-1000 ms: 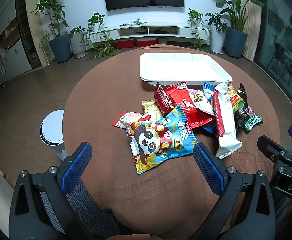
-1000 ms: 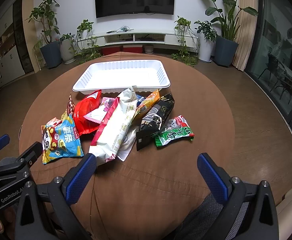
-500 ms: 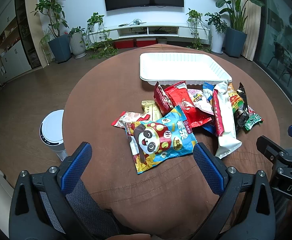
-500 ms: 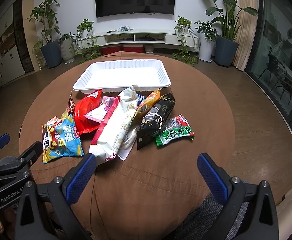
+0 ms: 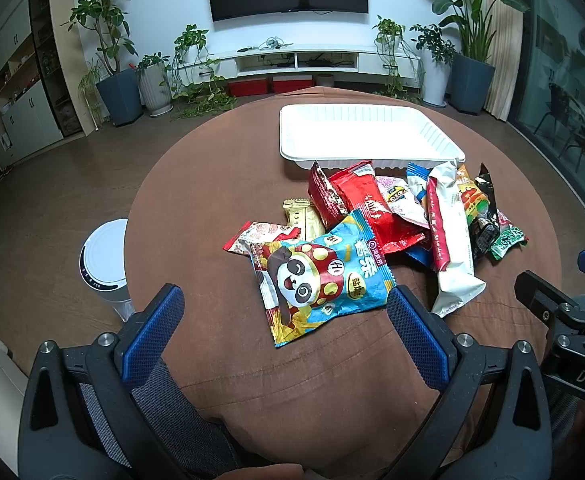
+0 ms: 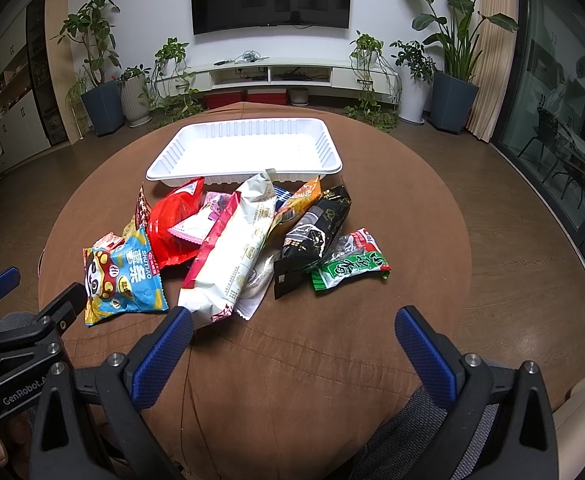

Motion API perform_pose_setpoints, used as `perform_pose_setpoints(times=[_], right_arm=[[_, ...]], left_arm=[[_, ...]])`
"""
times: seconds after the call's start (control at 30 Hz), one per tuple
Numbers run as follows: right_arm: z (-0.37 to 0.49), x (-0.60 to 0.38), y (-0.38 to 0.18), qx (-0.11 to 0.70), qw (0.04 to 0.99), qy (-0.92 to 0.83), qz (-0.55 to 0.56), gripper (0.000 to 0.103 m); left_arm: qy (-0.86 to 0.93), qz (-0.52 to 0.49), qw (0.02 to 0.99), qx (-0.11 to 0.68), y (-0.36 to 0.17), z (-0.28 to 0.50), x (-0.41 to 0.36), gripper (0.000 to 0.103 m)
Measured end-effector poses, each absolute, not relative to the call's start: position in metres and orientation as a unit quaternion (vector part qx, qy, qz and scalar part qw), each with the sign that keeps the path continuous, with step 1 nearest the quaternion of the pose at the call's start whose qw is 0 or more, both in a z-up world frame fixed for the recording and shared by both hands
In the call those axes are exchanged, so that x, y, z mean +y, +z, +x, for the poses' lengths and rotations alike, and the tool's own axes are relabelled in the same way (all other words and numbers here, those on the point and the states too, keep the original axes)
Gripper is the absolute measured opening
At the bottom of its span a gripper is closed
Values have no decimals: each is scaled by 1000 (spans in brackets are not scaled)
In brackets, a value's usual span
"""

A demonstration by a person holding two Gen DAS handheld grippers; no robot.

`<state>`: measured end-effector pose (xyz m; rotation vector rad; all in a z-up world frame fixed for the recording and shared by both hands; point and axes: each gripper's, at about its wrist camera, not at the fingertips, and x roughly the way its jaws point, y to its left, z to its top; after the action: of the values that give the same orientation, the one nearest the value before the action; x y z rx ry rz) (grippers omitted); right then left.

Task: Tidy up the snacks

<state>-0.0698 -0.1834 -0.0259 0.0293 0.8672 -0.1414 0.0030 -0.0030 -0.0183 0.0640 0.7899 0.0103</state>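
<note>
A pile of snack packets lies on a round brown table point(image 5: 196, 184), in front of an empty white tray point(image 5: 366, 136) point(image 6: 248, 148). Nearest is a blue panda chip bag point(image 5: 324, 276) point(image 6: 122, 274). Beside it lie a red bag point(image 5: 376, 212) point(image 6: 172, 220), a long white packet point(image 5: 450, 240) point(image 6: 236, 252), a black packet point(image 6: 316, 232) and a green packet point(image 6: 350, 270). My left gripper point(image 5: 284, 312) is open and empty, just short of the panda bag. My right gripper point(image 6: 292, 334) is open and empty, short of the white packet's near end.
A white round bin point(image 5: 102, 260) stands on the floor left of the table. Each gripper shows at the edge of the other's view. Potted plants, a TV console and a glass door line the room behind.
</note>
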Motion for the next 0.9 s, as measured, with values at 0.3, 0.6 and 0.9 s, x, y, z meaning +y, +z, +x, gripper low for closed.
perform_pose_setpoints(times=[0.3,0.6,0.9], right_arm=[[-72,-183,-25,418,906,-65,21,103],[-79,-201,-16,379,921,-41,84,103],[-66,-214,-30,405,905,-15,128,93]], left_arm=[[-21,-3,922,387,-20,4,7,103],[-78,-29,888,452,-48,-3,50,103],[-89,-68,884,454,-44,20,62,101]])
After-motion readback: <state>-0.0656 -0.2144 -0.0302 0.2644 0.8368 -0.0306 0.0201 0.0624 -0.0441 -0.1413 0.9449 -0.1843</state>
